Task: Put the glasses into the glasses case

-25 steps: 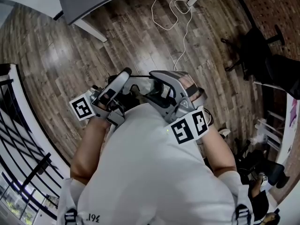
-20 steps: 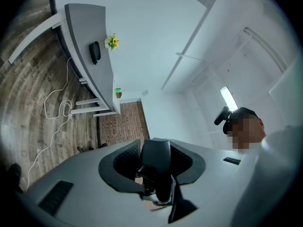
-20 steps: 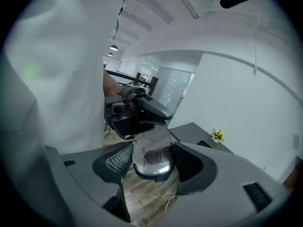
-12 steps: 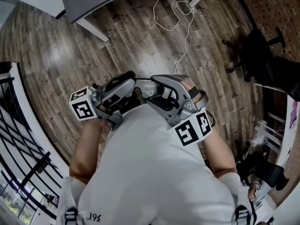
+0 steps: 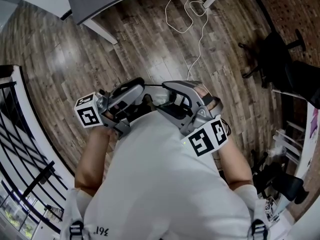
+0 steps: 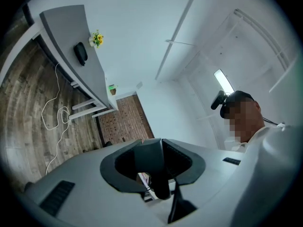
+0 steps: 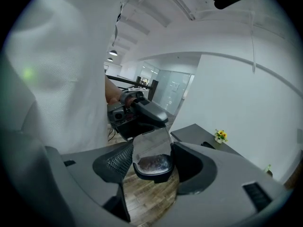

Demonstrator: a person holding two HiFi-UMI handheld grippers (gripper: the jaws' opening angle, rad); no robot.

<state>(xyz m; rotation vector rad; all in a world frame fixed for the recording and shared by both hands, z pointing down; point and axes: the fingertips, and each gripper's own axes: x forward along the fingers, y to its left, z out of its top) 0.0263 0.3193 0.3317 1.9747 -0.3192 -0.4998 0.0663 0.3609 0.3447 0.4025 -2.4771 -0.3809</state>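
I hold both grippers close to my chest, above the wood floor. The glasses (image 5: pixel 158 99) hang between them, with a clear lens in a dark rim. My right gripper (image 5: pixel 171 91) is shut on the glasses: the lens (image 7: pixel 151 148) and its rim sit between the jaws of that gripper (image 7: pixel 151 163). My left gripper (image 5: pixel 136 85) faces it. A dark part of the glasses (image 6: pixel 160 183) stands between the closing jaws of the left gripper (image 6: pixel 156 167). A dark oblong glasses case (image 6: pixel 80 54) lies far off on the grey table (image 6: pixel 61 30).
A small pot of yellow flowers (image 6: pixel 97 39) stands on the table near the case. A white cable (image 5: pixel 186 14) trails over the floor below the table. Black chair bases (image 5: pixel 272 49) stand at the right and a dark railing (image 5: pixel 20 149) at the left.
The left gripper has rolled and sunk a little, its marker cube shifting. The two grippers sit slightly closer together around the glasses. The right gripper has barely moved.
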